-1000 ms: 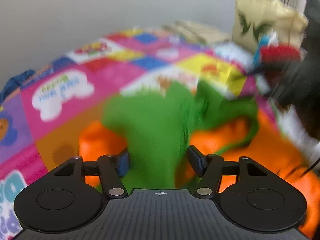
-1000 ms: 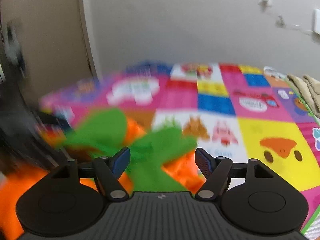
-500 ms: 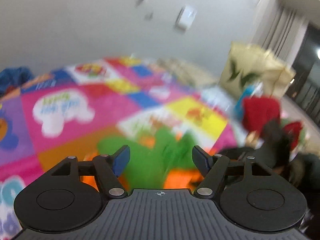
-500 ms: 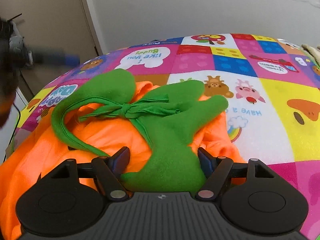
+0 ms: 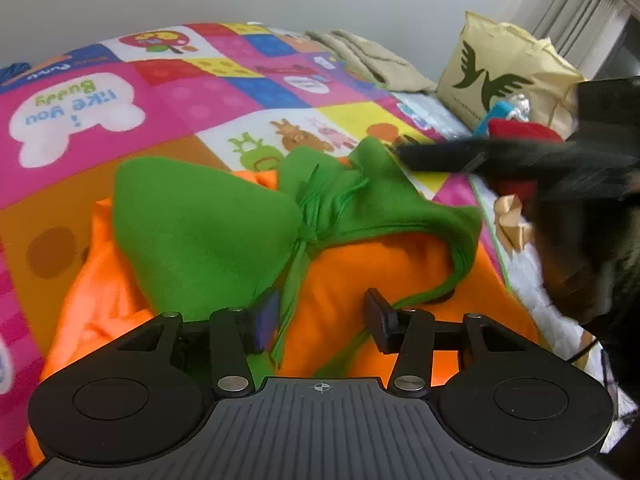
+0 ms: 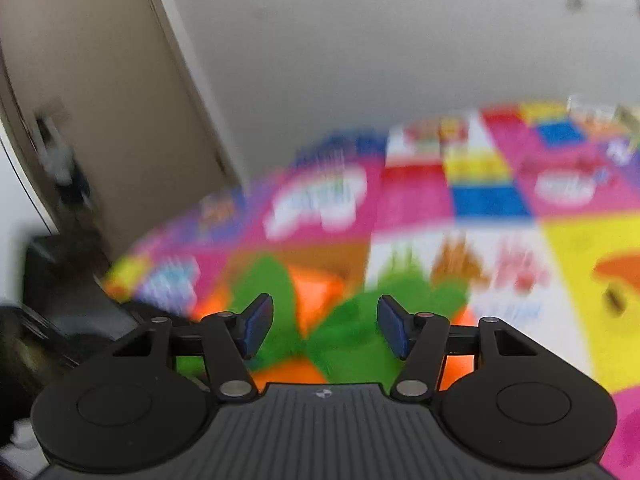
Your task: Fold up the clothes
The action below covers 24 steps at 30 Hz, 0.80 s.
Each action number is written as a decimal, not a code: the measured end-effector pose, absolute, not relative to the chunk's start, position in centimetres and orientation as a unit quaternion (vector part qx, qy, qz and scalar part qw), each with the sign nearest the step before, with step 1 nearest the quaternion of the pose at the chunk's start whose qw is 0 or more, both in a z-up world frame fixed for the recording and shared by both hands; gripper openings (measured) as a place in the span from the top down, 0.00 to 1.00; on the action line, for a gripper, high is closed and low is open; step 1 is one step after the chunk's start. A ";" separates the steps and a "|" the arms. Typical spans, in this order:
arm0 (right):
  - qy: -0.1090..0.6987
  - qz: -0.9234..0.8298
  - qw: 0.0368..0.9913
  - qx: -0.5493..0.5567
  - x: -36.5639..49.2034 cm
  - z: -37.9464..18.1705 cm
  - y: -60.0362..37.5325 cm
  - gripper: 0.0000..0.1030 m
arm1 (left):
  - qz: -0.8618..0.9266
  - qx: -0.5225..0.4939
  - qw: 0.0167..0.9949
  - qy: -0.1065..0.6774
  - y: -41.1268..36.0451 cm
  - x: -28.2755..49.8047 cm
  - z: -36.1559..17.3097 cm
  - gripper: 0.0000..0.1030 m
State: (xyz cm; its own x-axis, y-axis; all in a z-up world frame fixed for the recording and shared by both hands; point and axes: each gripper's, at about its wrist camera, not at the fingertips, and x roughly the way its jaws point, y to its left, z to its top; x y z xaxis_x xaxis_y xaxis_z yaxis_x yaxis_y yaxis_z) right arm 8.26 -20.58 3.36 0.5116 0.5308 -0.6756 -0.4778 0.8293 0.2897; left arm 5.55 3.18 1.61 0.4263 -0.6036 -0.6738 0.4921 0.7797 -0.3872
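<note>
- My left gripper hovers low over the bright orange fleece garment, its jaws spread wide and closed on nothing.
- A thin green fabric tie hangs down from the knot and passes just beside my left gripper's blue-padded finger; I cannot tell whether they touch.
- The orange garment lies crumpled on the patchwork play mat of pink, yellow, blue and white cartoon squares, with its green leaf-shaped fleece collar lying on top of it.
- My right gripper is raised above the same orange garment, jaws wide apart and empty; this view is heavily blurred.
- Beyond the garment, at the mat's far edge, lies a beige folded cloth.
- To the right of the garment, off the mat, stands a pale yellow bag with a dark green leaf print.
</note>
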 end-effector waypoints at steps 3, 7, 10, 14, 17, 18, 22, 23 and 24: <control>0.406 0.286 0.868 0.001 7.8 0.4 -19.9 0.44 | -0.313 -0.089 0.857 0.399 5.7 5.4 3.8 0.43; 0.402 0.284 0.871 -0.007 7.3 0.5 -19.6 0.44 | -0.245 -0.132 0.881 0.383 8.6 8.1 5.3 0.33; 0.404 0.285 0.870 -0.004 7.1 1.1 -19.9 0.44 | -0.211 -0.124 0.881 0.406 8.8 10.9 3.8 0.31; 0.408 0.288 0.864 0.060 8.1 3.0 -22.6 0.49 | -0.221 -0.115 0.861 0.443 8.4 12.0 1.4 0.31; 0.413 0.262 0.862 0.134 10.1 4.3 -26.3 0.52 | -0.231 -0.083 0.866 0.436 7.8 11.5 1.3 0.31; 0.421 0.248 0.860 0.148 11.0 4.2 -27.2 0.52 | -0.233 -0.080 0.865 0.436 7.7 11.5 1.2 0.31; 0.479 0.234 0.817 0.218 14.3 1.5 -28.8 0.53 | -0.242 -0.071 0.863 0.438 7.4 11.5 1.2 0.31; 0.491 0.234 0.804 0.238 14.9 0.7 -28.8 0.53 | -0.244 -0.073 0.863 0.437 7.4 11.6 1.2 0.31; 0.500 0.232 0.795 0.252 15.4 0.0 -28.5 0.53 | -0.245 -0.076 0.862 0.436 7.4 11.8 1.1 0.31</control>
